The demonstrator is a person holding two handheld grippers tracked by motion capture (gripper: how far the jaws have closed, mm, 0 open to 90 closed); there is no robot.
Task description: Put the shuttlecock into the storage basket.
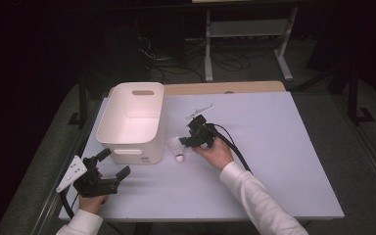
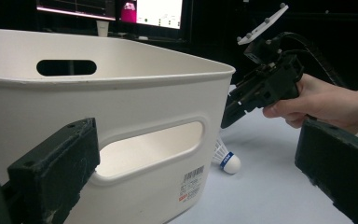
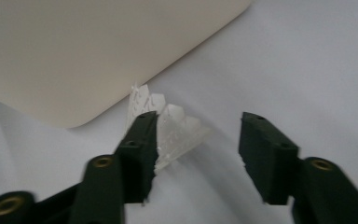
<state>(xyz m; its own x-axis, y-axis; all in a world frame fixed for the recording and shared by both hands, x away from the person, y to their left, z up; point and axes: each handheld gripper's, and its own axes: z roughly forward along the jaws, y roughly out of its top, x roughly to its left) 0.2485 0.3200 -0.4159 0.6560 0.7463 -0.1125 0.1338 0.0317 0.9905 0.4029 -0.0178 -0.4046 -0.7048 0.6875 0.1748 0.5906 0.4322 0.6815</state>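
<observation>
A white shuttlecock [image 1: 177, 148] lies on the table just right of the white plastic bin [image 1: 132, 120], its cork toward me. My right gripper [image 1: 185, 141] hovers directly over it, pointing down and left. In the right gripper view the right gripper [image 3: 198, 128] stands open, and the shuttlecock's feathered skirt [image 3: 179, 133] lies against the inner side of one jaw without being pinched. My left gripper [image 1: 115, 164] is open at the table's near left, in front of the bin. The left gripper view shows the bin wall [image 2: 135, 107], the shuttlecock [image 2: 226, 157] and the right gripper [image 2: 235, 109] beyond.
The bin looks empty from above and has handle slots in its end walls. The white table top [image 1: 274, 147] stretches to the right of my right hand. A metal stand [image 1: 245, 44] and cables are on the floor behind the table. Monitors [image 2: 158, 11] glow in the background.
</observation>
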